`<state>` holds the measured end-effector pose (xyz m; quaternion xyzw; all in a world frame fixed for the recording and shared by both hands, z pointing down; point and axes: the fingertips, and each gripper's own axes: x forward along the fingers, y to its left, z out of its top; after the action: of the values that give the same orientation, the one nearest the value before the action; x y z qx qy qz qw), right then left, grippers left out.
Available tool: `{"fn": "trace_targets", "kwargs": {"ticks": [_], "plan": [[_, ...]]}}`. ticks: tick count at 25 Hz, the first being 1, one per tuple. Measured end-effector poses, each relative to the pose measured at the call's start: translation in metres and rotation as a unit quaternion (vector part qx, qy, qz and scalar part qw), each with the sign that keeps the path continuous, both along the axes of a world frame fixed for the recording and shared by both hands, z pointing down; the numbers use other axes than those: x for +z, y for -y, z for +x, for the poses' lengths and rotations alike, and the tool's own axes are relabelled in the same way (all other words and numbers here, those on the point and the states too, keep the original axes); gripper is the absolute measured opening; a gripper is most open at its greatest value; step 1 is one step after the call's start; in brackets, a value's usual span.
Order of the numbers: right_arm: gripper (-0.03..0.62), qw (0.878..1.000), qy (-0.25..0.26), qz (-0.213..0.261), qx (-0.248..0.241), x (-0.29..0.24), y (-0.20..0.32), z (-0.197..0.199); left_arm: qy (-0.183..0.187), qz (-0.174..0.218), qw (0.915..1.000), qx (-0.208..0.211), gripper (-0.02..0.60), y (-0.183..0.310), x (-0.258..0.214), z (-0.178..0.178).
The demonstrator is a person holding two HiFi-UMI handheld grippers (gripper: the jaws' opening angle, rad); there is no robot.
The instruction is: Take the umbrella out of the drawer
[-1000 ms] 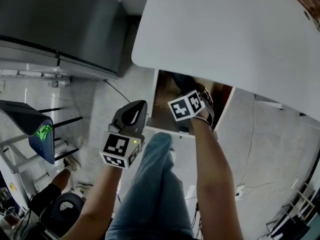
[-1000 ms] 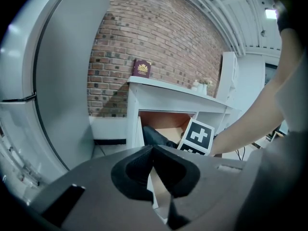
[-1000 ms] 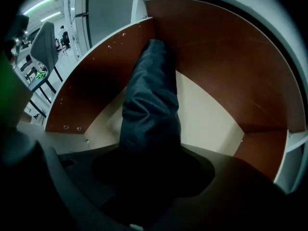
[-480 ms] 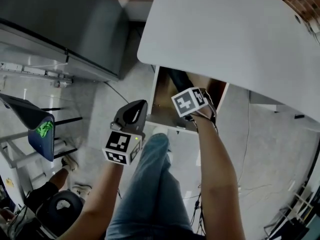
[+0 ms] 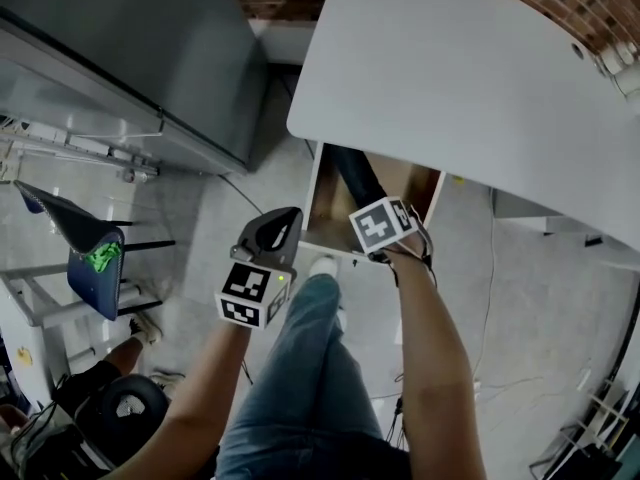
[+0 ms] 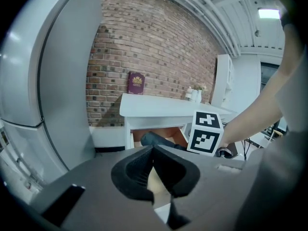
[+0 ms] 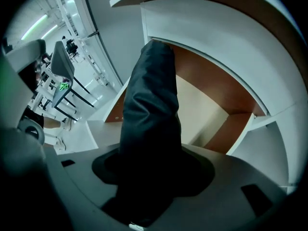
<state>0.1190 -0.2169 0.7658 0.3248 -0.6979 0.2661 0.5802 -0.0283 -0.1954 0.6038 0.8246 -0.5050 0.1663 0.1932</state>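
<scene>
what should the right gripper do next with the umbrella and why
Probably pull it back toward the person and upward. The right gripper is shut on the umbrella, but the head view shows the umbrella's far end over the open drawer, tucked under the table edge; lifting straight up could knock it against the table.

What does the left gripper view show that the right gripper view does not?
Only the left gripper view: the brick wall, a maroon book standing on the desk, the person's forearm. Only the right gripper view: the right hand-held gripper shut on the umbrella, plus a chair. Both: the umbrella, the open drawer, the white desk.
</scene>
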Motion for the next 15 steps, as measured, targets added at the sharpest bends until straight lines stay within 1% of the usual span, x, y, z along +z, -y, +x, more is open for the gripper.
{"fn": "trace_targets", "kwargs": {"ticks": [2, 4, 8, 11, 15], "plan": [[0.236, 1.000, 0.015, -0.002, 0.002, -0.009, -0.010, -0.001, 0.004, 0.002, 1.0000, 0.005, -0.003, -0.002, -0.009, 0.001], [0.236, 1.000, 0.018, -0.004, -0.003, -0.018, -0.020, 0.000, 0.006, 0.004, 1.0000, 0.006, -0.003, -0.003, -0.018, 0.003], [0.238, 1.000, -0.005, -0.011, -0.014, -0.042, -0.041, 0.012, 0.009, 0.012, 0.9998, 0.012, -0.003, -0.005, -0.038, 0.008], [0.238, 1.000, 0.010, 0.003, -0.027, -0.058, -0.048, 0.008, 0.011, 0.019, 0.9996, 0.018, -0.003, -0.009, -0.056, 0.014], [0.238, 0.999, 0.015, 0.023, -0.041, -0.087, -0.061, 0.007, 0.016, 0.030, 0.9991, 0.026, -0.003, -0.019, -0.080, 0.019]]}}
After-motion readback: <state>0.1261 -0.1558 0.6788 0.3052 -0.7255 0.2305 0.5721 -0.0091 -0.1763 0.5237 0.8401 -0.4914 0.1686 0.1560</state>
